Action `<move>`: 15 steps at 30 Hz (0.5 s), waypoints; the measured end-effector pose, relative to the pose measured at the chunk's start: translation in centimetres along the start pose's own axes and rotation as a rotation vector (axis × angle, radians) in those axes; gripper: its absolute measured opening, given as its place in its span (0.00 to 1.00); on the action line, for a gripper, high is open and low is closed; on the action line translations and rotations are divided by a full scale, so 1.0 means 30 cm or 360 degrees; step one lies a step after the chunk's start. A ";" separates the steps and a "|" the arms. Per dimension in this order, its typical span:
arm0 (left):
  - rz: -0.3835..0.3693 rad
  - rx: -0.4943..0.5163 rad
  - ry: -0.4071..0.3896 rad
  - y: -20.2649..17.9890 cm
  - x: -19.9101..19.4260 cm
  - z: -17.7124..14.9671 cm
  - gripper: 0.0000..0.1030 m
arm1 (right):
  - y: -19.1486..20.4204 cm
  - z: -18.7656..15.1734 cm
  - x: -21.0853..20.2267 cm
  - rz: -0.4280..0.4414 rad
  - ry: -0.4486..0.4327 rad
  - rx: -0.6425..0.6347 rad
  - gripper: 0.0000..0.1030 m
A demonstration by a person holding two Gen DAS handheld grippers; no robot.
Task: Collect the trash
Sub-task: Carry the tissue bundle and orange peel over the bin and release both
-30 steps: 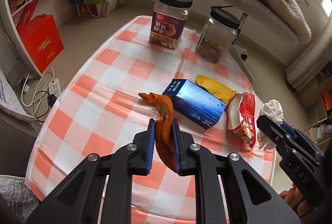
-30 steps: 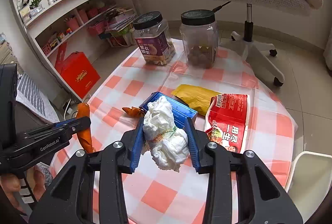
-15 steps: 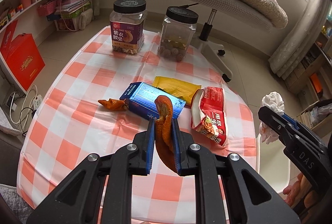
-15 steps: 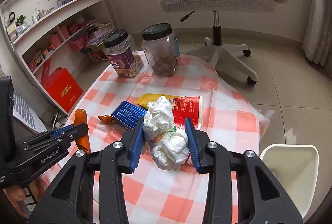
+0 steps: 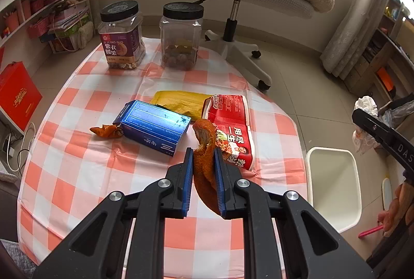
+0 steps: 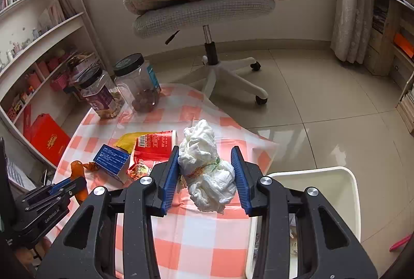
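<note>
My left gripper [image 5: 203, 157] is shut on an orange peel [image 5: 205, 162] and holds it above the checked table [image 5: 85, 170]. My right gripper [image 6: 205, 157] is shut on a crumpled white tissue wad [image 6: 207, 167], held over the table's right edge beside a white bin [image 6: 323, 183]. The bin also shows in the left wrist view [image 5: 333, 186]. On the table lie a blue box [image 5: 155, 126], a red snack wrapper [image 5: 233, 129], a yellow wrapper [image 5: 181, 100] and a second orange peel [image 5: 107, 131].
Two black-lidded jars [image 5: 121, 38] [image 5: 181, 38] stand at the table's far end. A swivel chair [image 5: 233, 28] piled with a blanket stands behind. Shelves [image 5: 38, 7] and a red box [image 5: 15, 98] are on the left. A pink object [image 5: 370, 231] lies on the floor.
Both grippers have swung to the right with their loads. The white bin has come into view under the right gripper. The table items have not moved.
</note>
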State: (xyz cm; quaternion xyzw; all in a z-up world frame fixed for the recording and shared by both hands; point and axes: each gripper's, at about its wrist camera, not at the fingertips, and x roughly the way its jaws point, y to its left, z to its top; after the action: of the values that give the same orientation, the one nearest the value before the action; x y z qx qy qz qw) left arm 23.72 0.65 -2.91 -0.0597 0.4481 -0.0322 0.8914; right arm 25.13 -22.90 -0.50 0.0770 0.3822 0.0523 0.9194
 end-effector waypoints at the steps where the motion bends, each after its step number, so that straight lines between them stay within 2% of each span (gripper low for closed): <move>1: -0.0004 0.0014 0.0000 -0.015 0.002 -0.003 0.16 | -0.028 0.000 -0.004 -0.0028 0.0010 0.0017 0.37; 8: -0.0048 0.0123 0.0027 -0.140 0.021 -0.027 0.16 | -0.219 -0.007 -0.059 -0.0207 0.0005 0.0148 0.38; 13: -0.0104 0.0216 0.0045 -0.266 0.031 -0.054 0.16 | -0.338 -0.007 -0.102 -0.0254 -0.0009 0.0265 0.40; 14: -0.0116 0.0239 0.0043 -0.293 0.031 -0.059 0.16 | -0.353 -0.006 -0.113 -0.0268 -0.0018 0.0279 0.42; 15: -0.0129 0.0261 0.0043 -0.320 0.033 -0.063 0.16 | -0.370 -0.006 -0.126 -0.0279 -0.0033 0.0296 0.50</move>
State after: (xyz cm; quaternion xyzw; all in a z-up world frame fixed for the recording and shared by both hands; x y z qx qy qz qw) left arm 22.74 -9.13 -3.51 -0.0042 0.4531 -0.1056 0.8852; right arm 22.76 -34.38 -0.03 0.1288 0.3811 -0.0649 0.9132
